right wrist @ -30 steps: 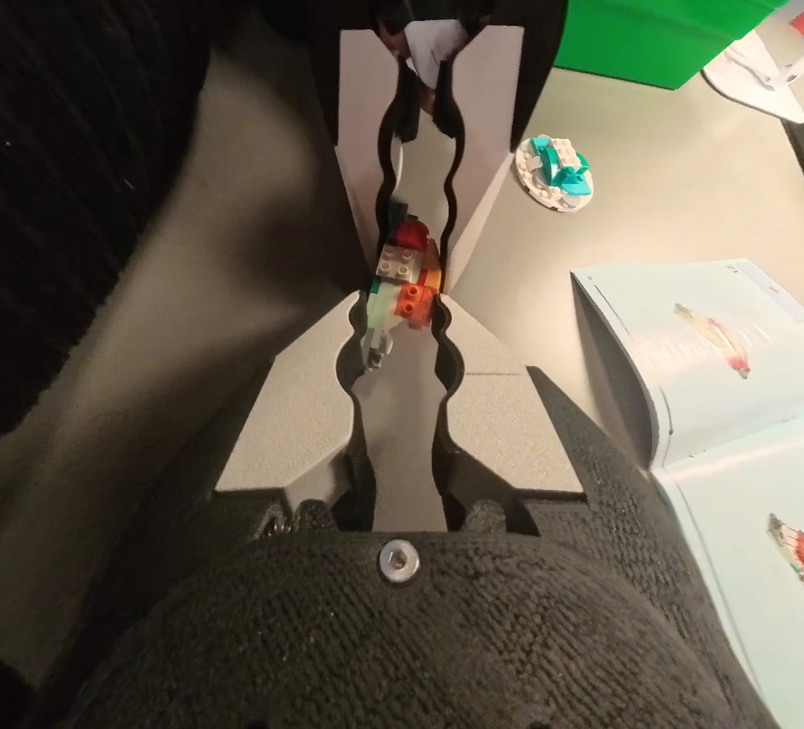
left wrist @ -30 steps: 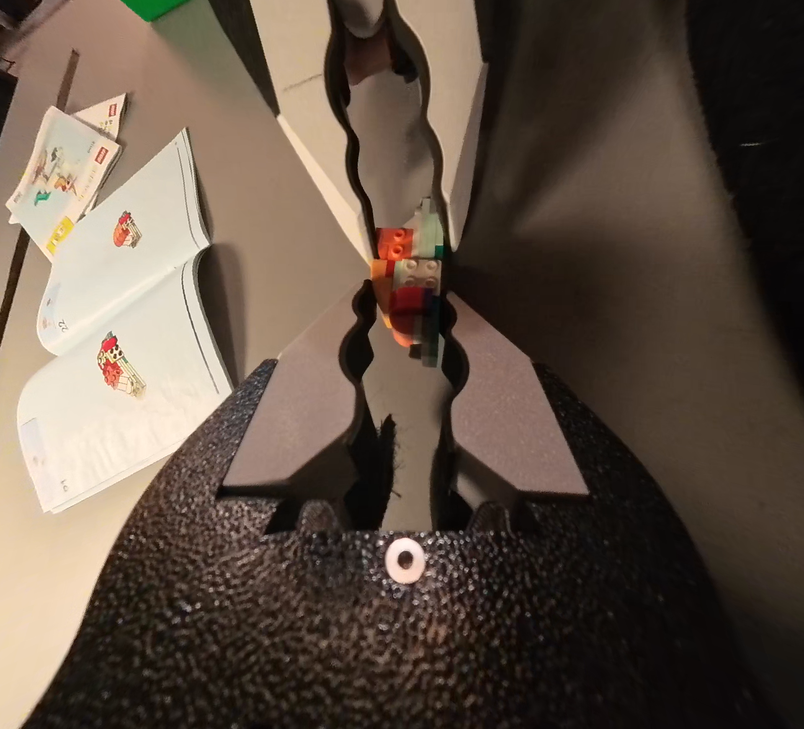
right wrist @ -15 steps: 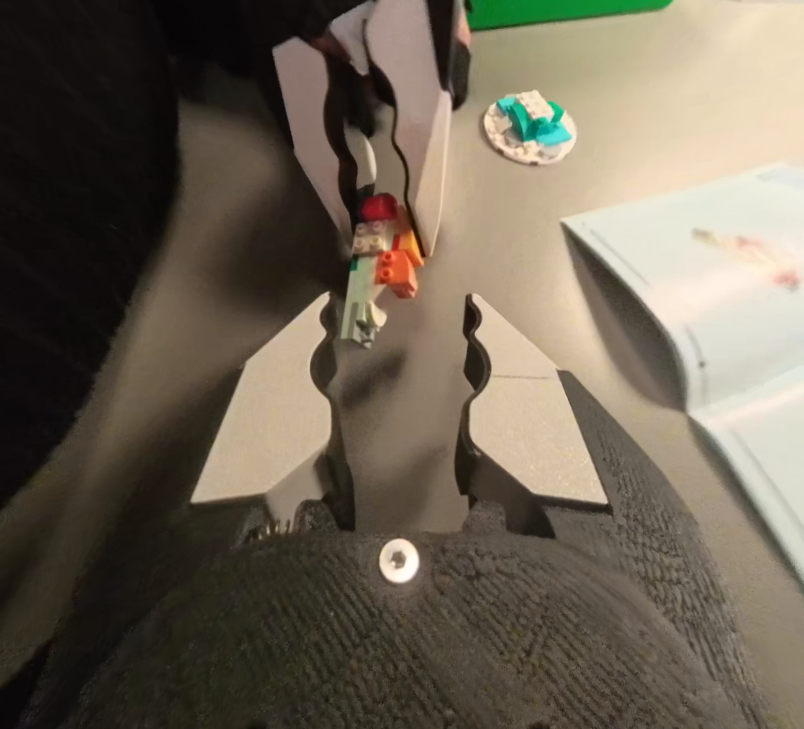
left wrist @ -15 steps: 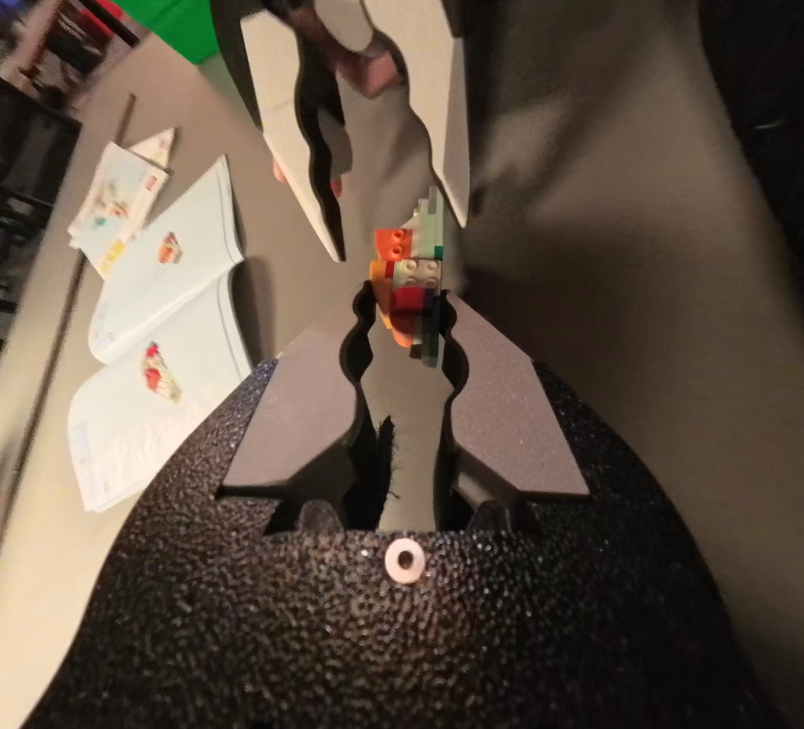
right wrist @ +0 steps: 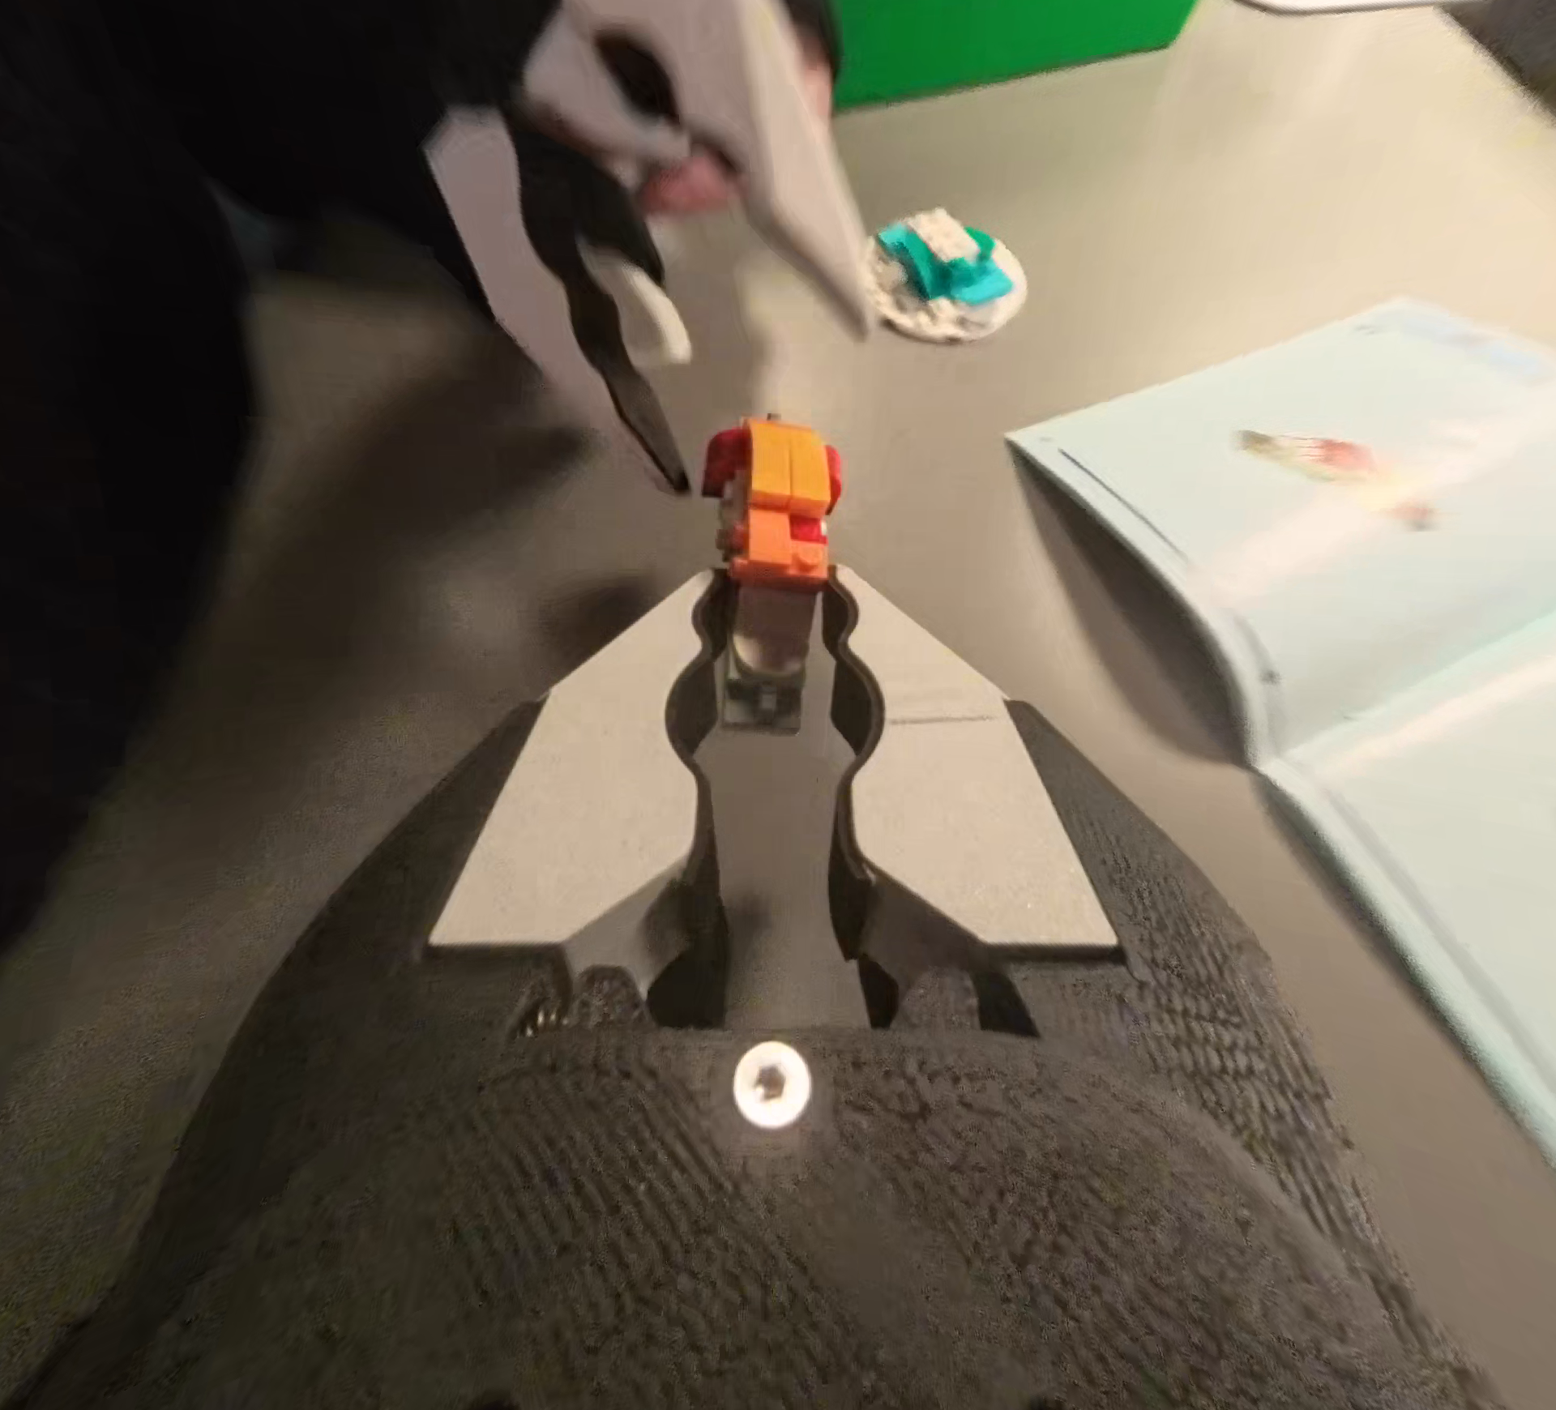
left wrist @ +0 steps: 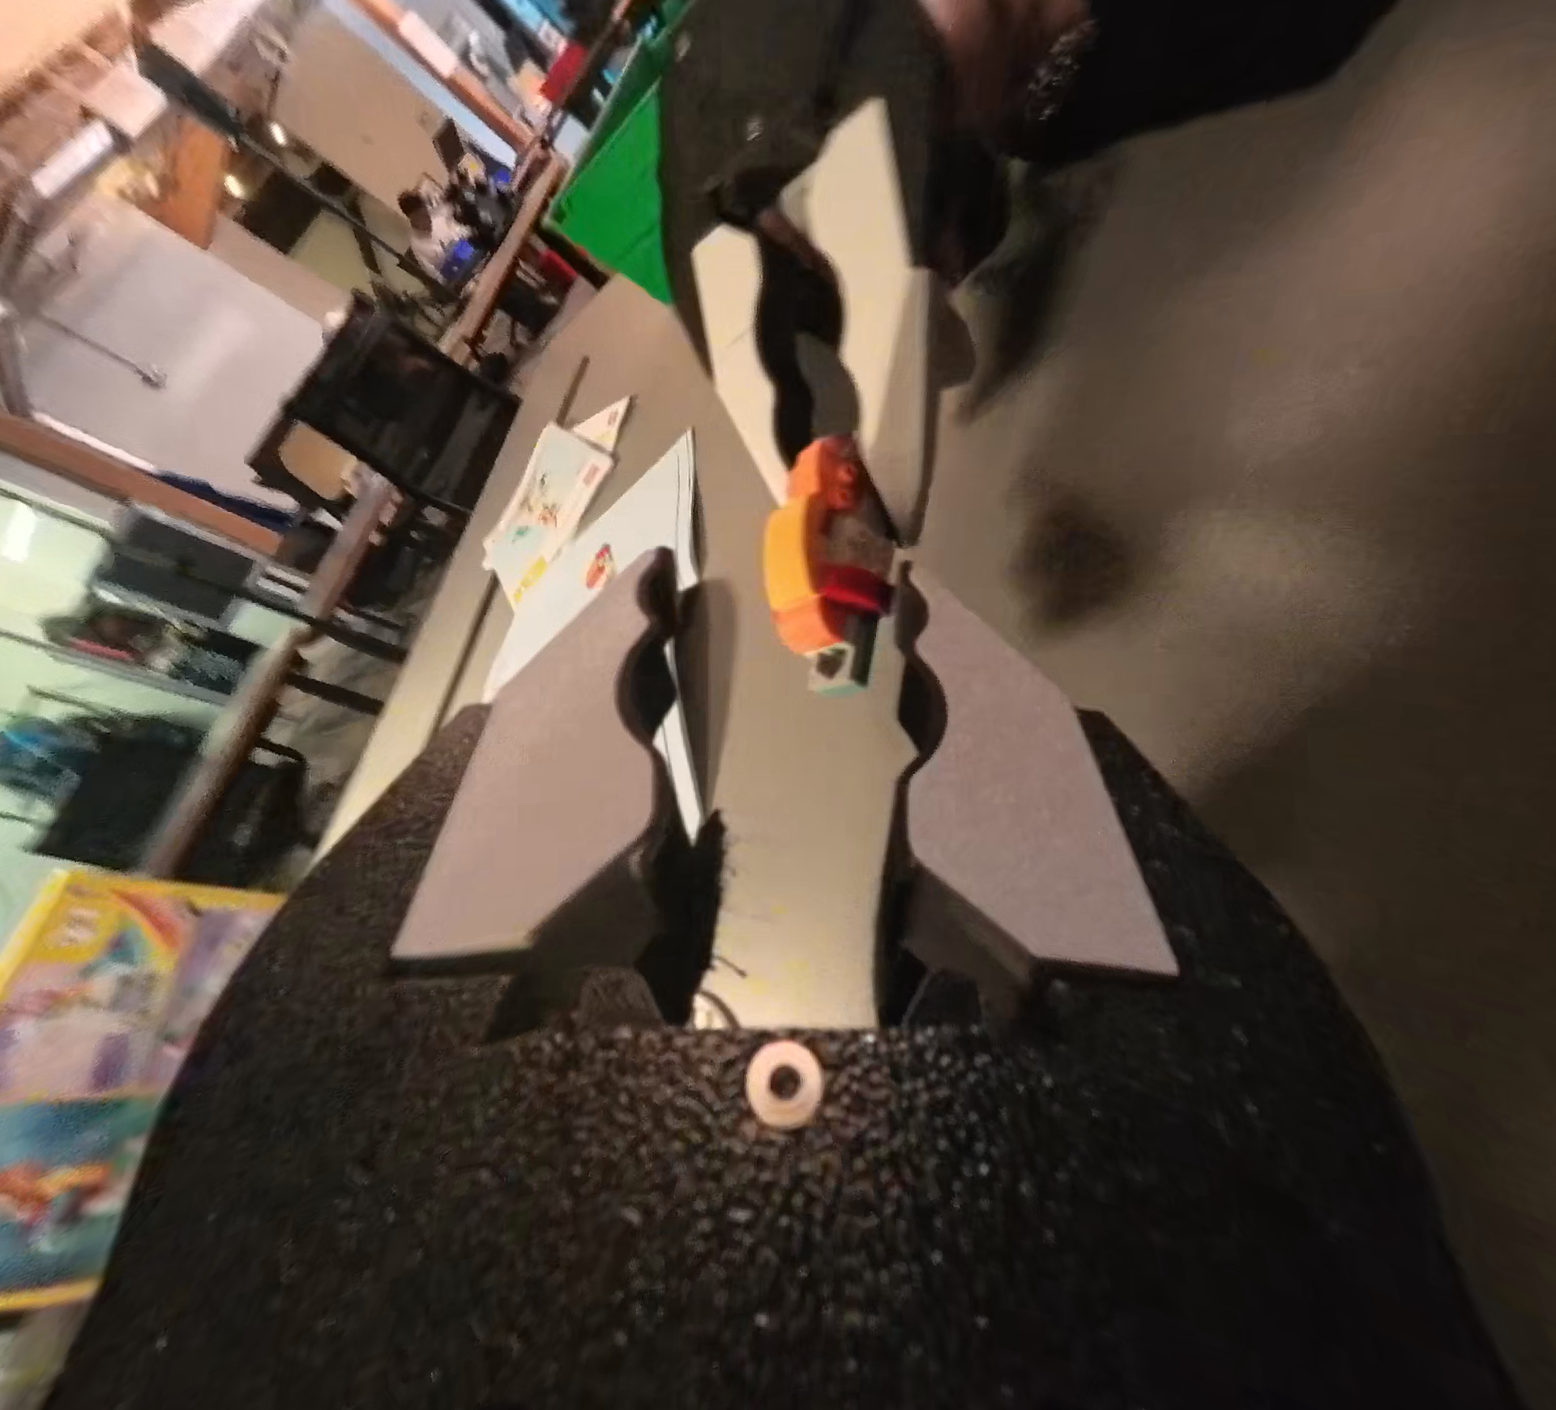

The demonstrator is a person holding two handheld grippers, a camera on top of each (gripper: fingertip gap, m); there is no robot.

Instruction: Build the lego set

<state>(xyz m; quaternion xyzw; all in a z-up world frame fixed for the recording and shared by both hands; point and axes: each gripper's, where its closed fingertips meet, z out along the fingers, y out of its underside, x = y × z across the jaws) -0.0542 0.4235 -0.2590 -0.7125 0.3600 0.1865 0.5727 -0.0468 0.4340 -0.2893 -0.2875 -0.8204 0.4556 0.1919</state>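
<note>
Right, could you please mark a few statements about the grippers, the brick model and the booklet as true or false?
1. The right gripper is shut on the small orange and red brick model. True.
2. The left gripper is clamped on that model too. False: its jaws stand wide open.
3. The round white brick base with teal bricks lies on the light-blue paper instruction booklet. False: it lies on the grey table, apart from the booklet.
4. The booklet lies open on the table. True.
</note>
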